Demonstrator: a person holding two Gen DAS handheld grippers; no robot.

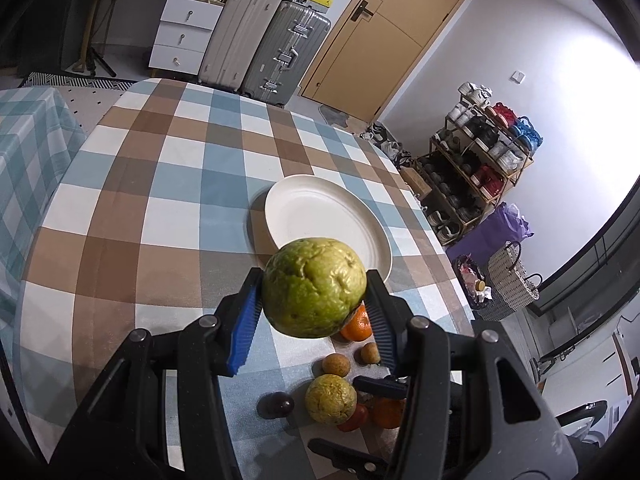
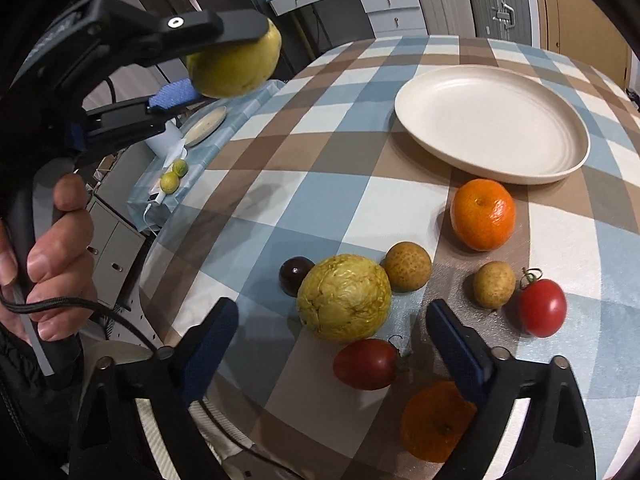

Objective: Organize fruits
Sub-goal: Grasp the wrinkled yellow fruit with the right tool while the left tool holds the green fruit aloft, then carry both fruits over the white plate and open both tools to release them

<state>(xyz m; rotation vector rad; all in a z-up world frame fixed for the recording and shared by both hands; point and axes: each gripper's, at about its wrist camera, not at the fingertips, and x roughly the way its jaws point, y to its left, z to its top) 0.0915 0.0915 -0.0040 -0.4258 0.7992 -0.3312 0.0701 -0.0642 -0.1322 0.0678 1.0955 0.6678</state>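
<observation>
while aloft, guava (image 1: 314, 287) between left claw (image 1: 316, 308) pads

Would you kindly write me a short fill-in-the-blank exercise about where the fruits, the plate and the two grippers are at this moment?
1. The left gripper is shut on a green ____.
2. The white plate holds ____ fruits.
3. The right gripper hovers with its jaws ____ over the yellow-green fruit on the table.
4. The number of red tomatoes on the tablecloth is ____.

Missing words: fruit; no; open; two
</observation>
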